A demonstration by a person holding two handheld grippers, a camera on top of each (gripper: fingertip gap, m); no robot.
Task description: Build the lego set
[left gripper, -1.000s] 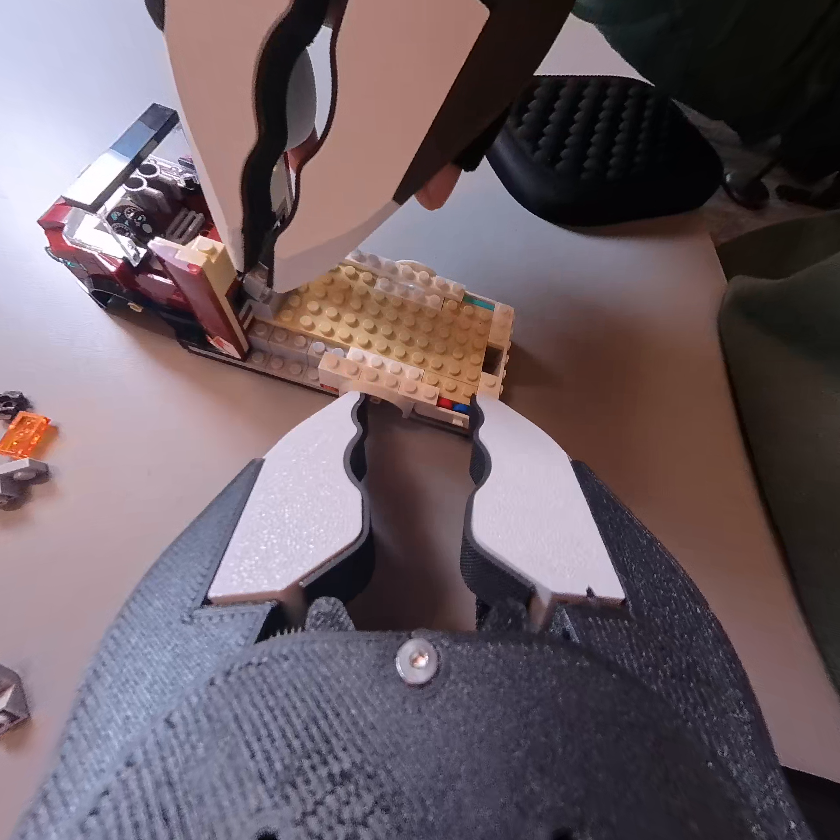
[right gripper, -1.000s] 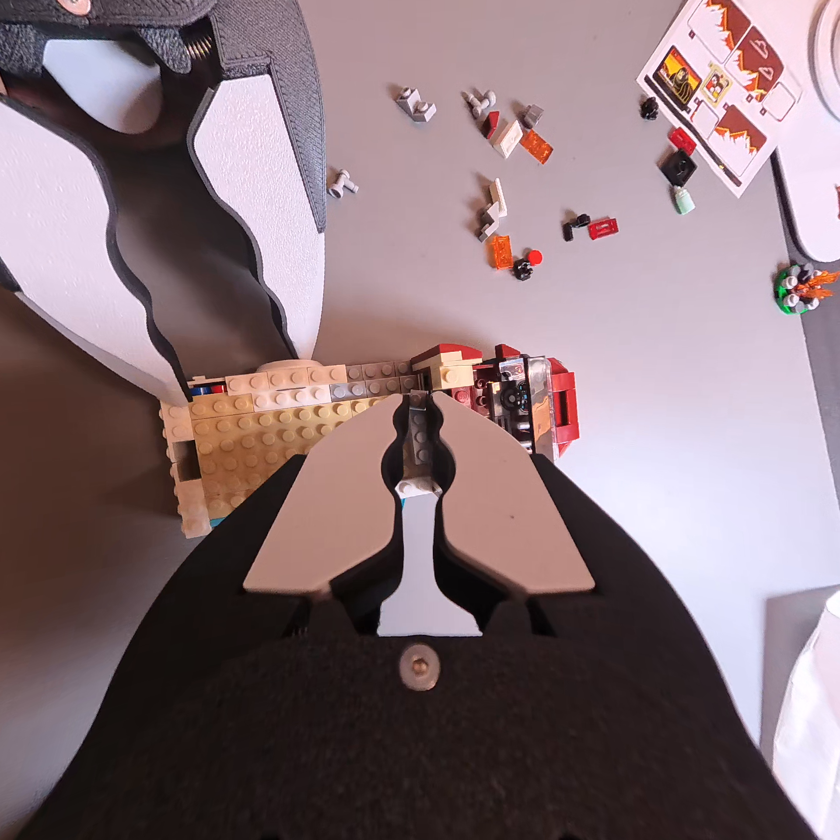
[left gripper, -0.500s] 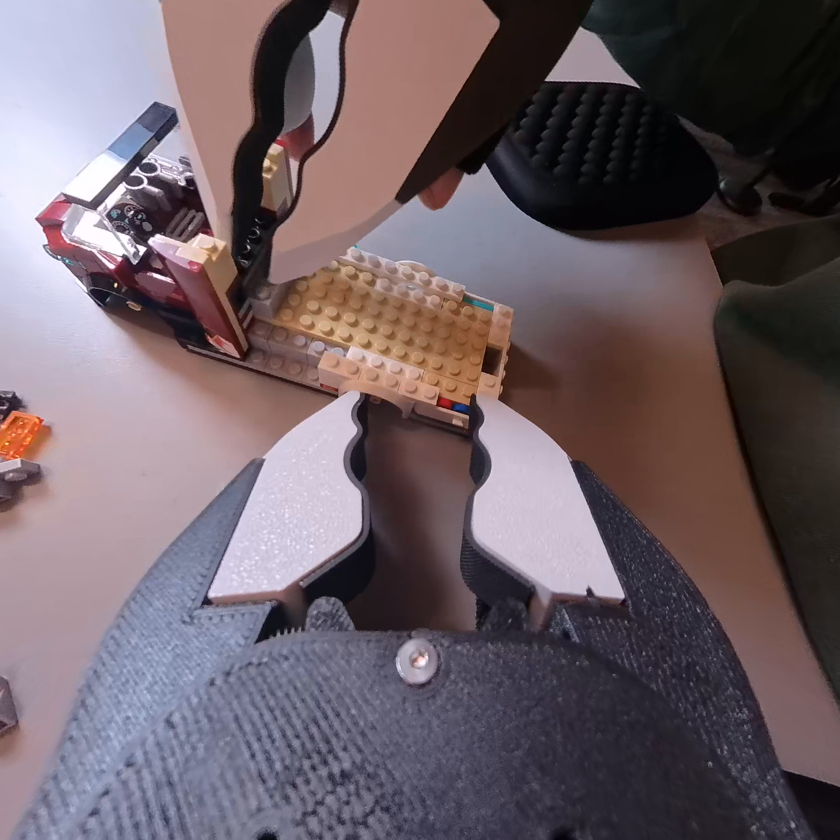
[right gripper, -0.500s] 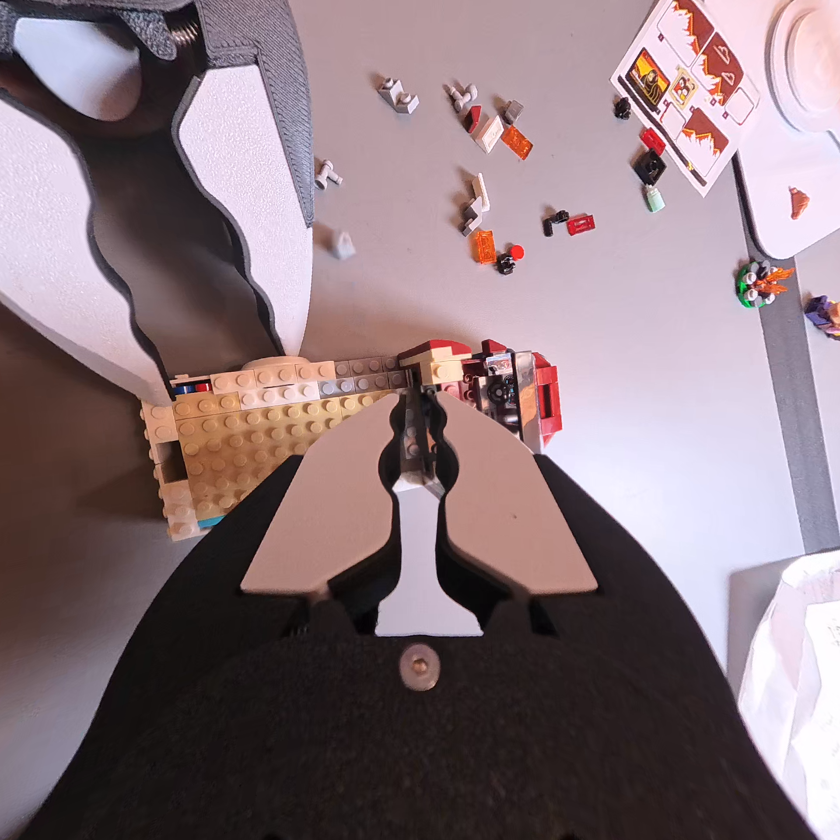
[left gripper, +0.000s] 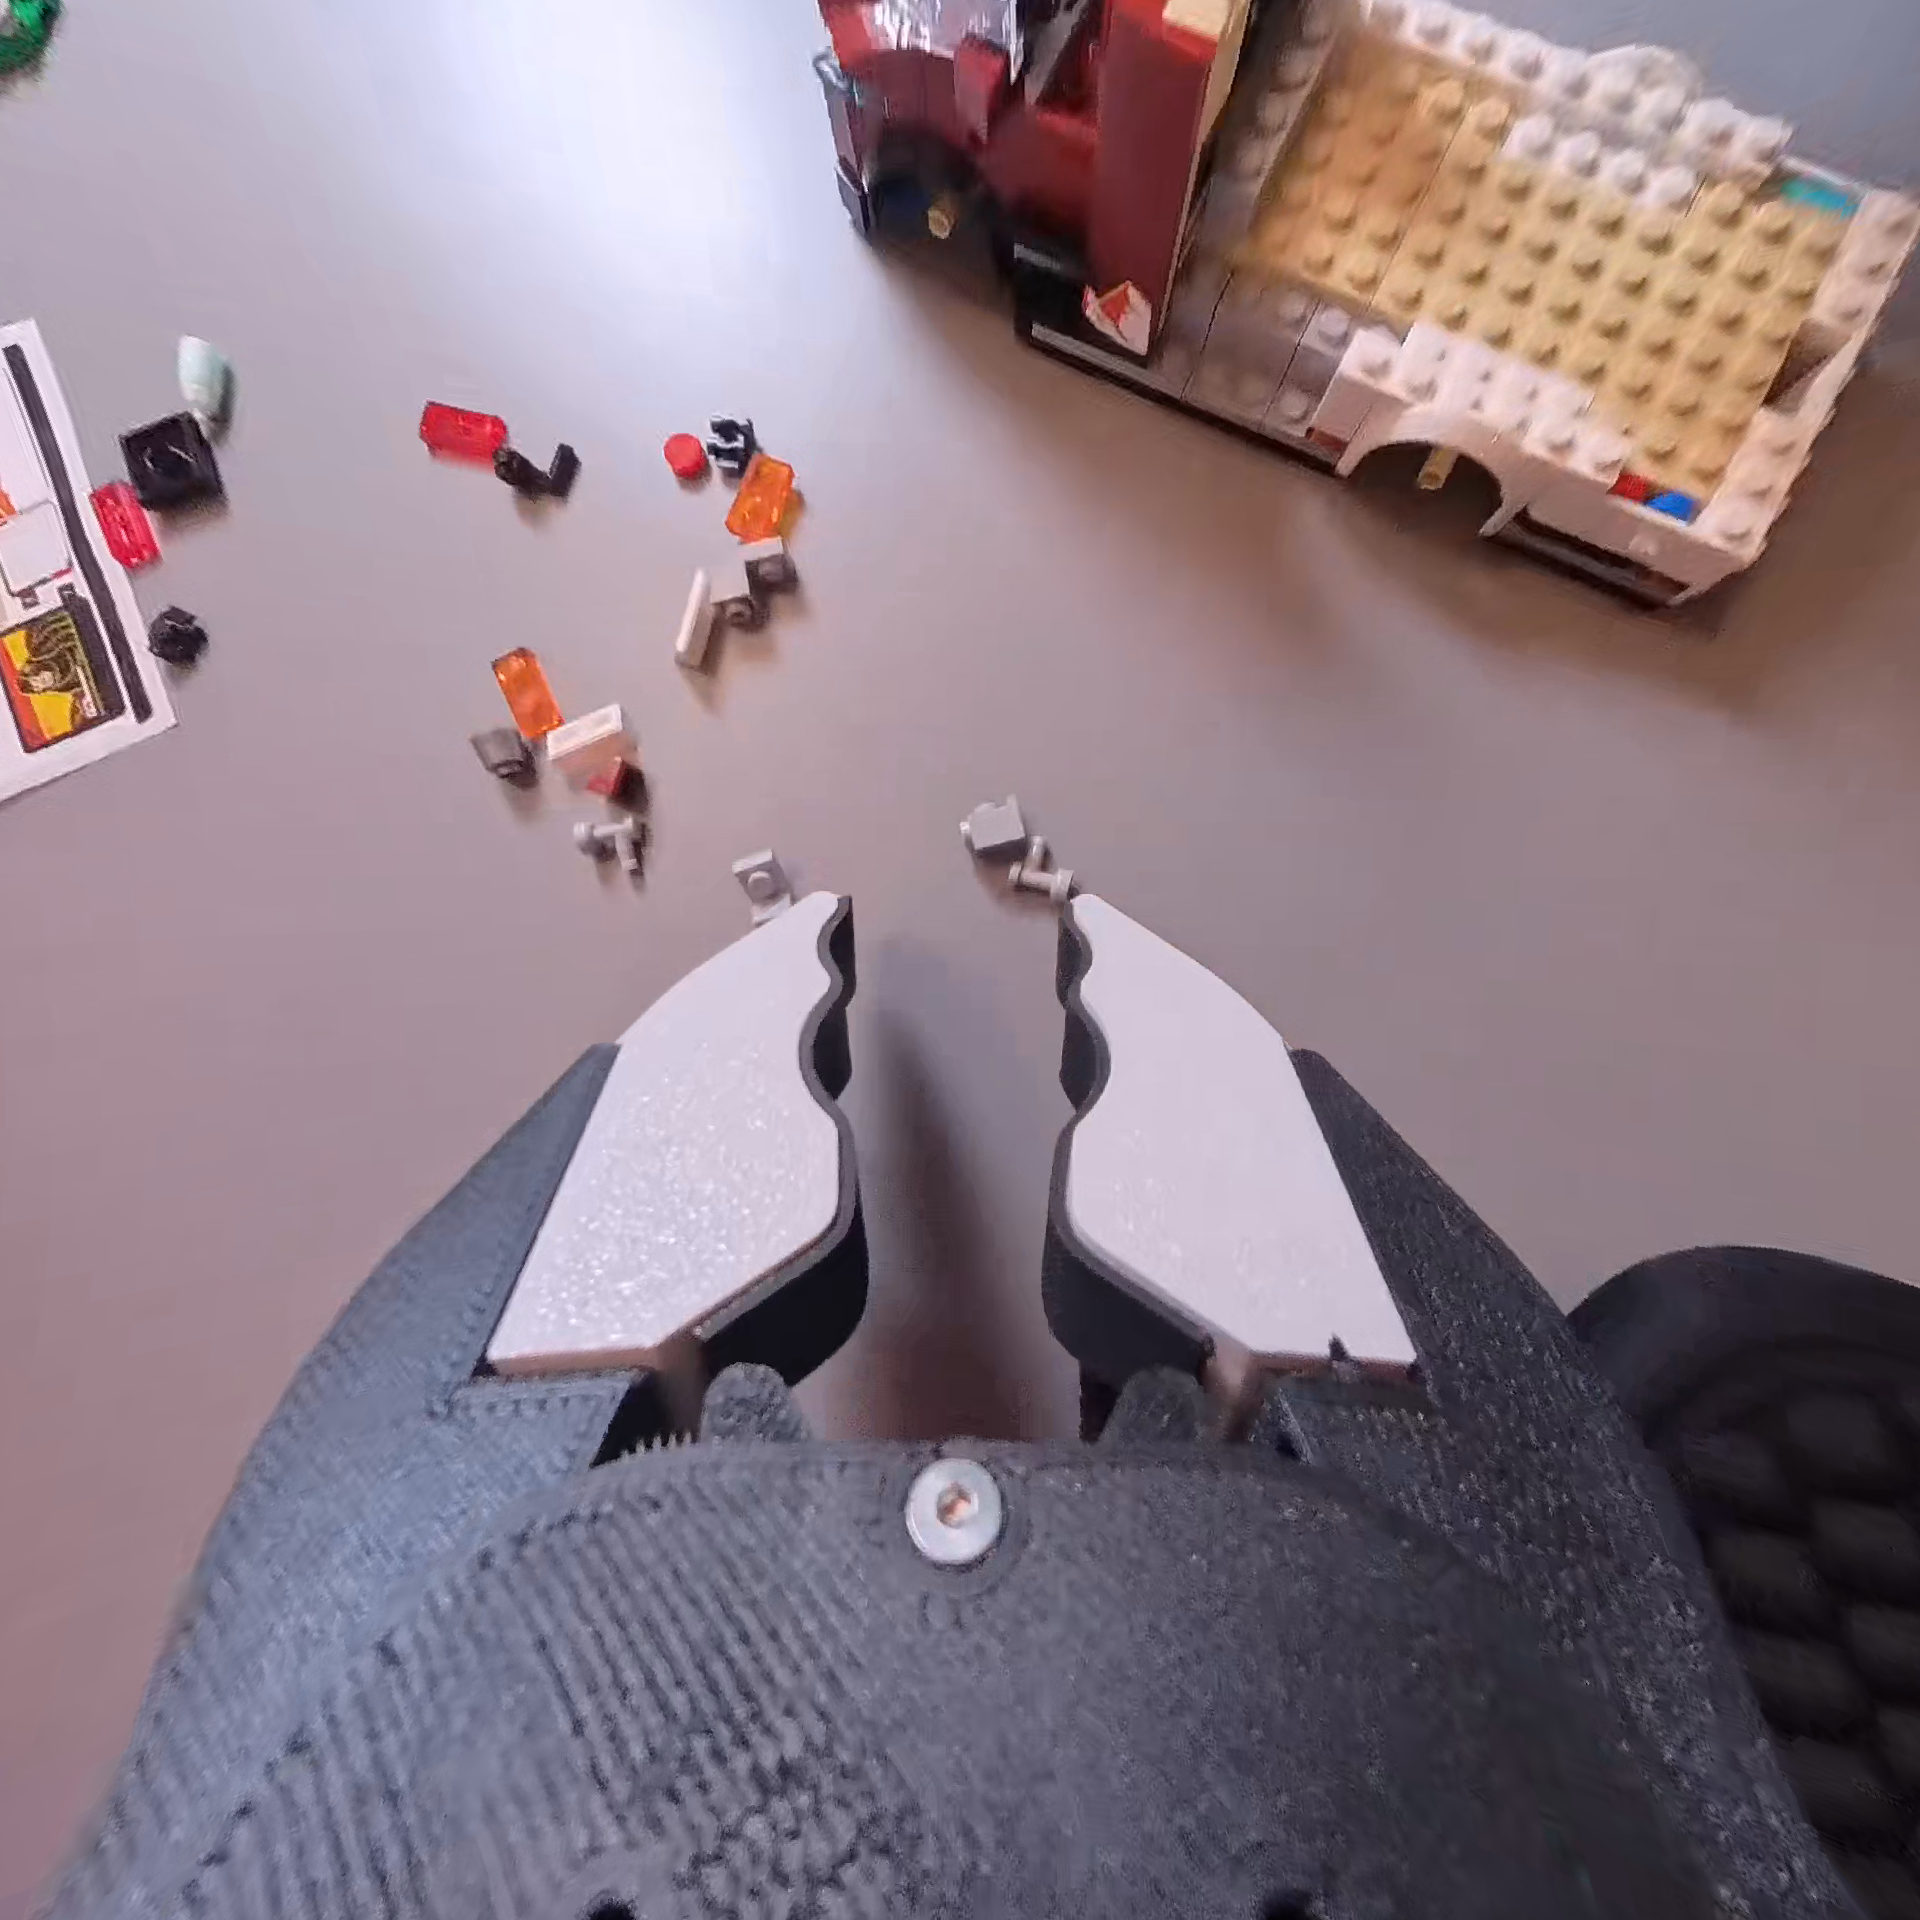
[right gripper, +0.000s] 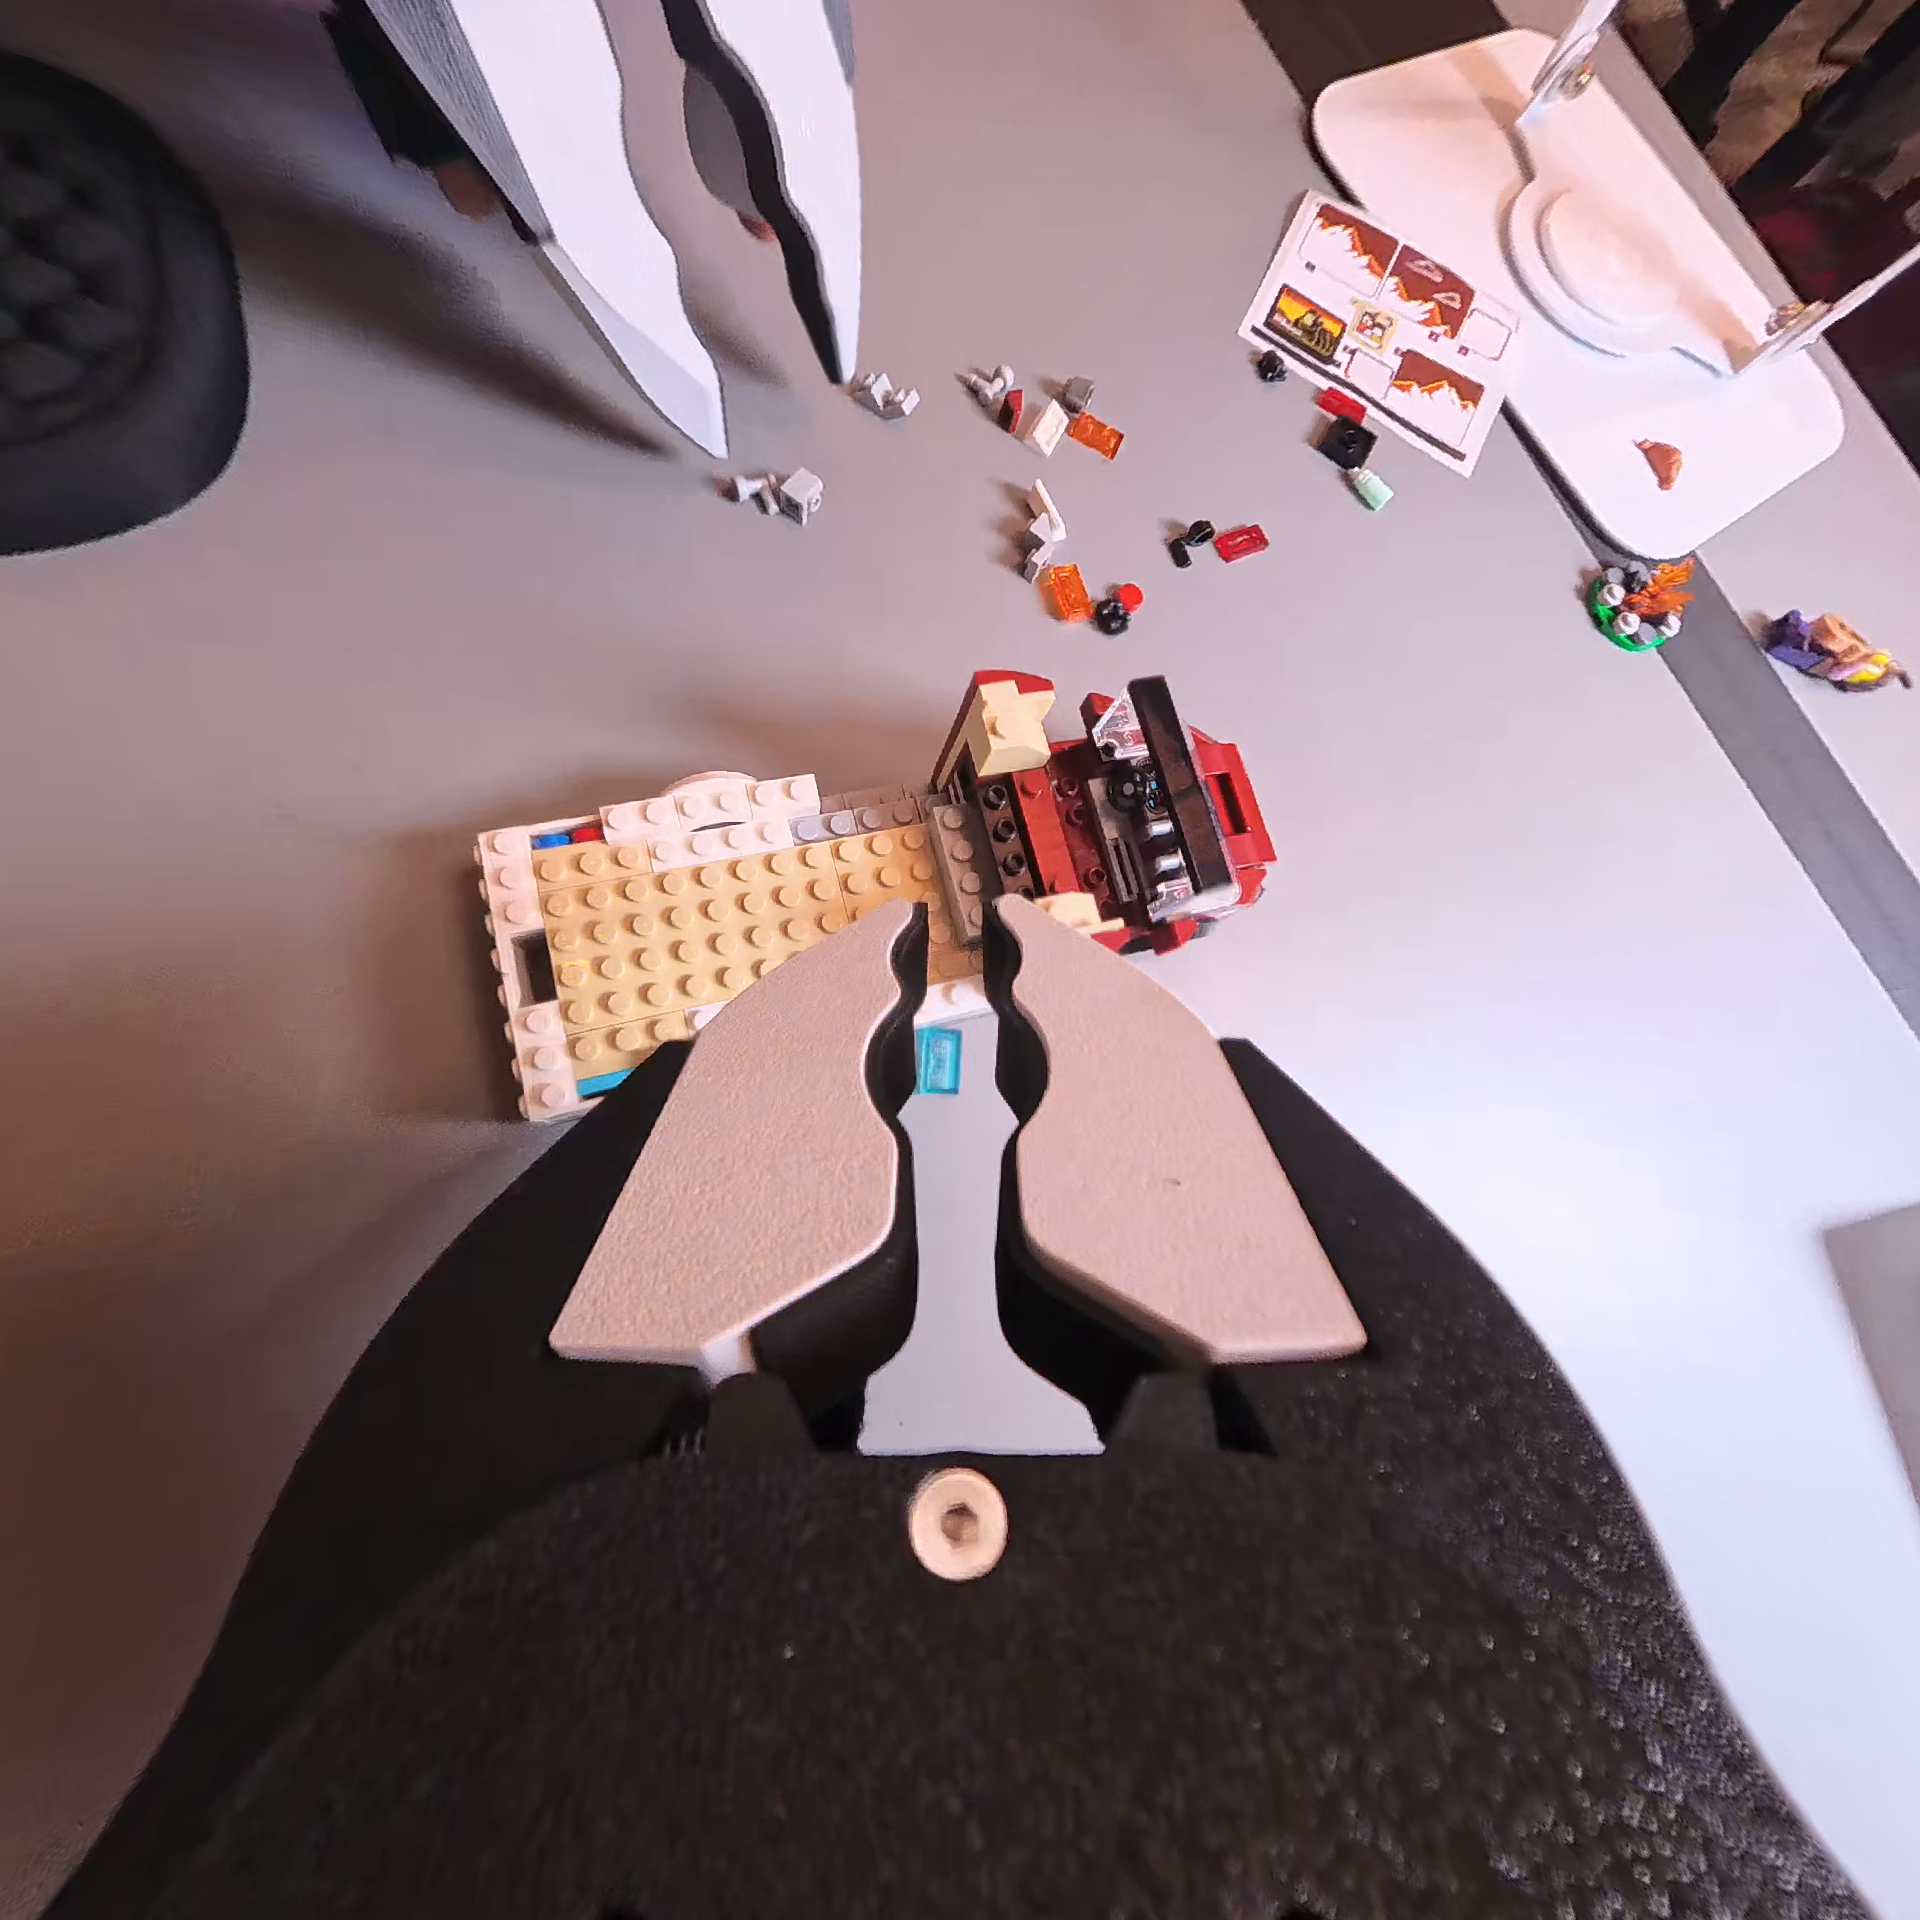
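Note:
The lego truck [right gripper: 727,904] lies on the grey table, with a tan studded bed and a dark red cab [right gripper: 1122,821]. A grey studded strip [right gripper: 951,862] sits on the bed just behind the cab. My right gripper [right gripper: 958,914] hovers over the near side of the bed, slightly open and empty. My left gripper [left gripper: 956,909] is open and empty, low over the table between small grey pieces [left gripper: 764,883] [left gripper: 997,831]. The truck [left gripper: 1455,312] is at its upper right. The left gripper also shows in the right wrist view [right gripper: 779,410].
Loose small pieces [left gripper: 623,623] in red, orange, black and grey lie left of the truck. A sticker sheet [right gripper: 1382,332] and a white stand base [right gripper: 1579,260] are beyond. A small green-orange build [right gripper: 1642,603] and a purple figure [right gripper: 1834,649] sit far right. A black chair [left gripper: 1787,1507] is at the table edge. Some 15 cm of space lies between my two pairs of fingers. Between my right fingertips and the dark red cab [right gripper: 1122,821] there is roughly 6 cm.
My right gripper let go of the grey strip, which stays behind the cab, and pulled back. My left gripper moved away from the truck's rear to the loose grey pieces.

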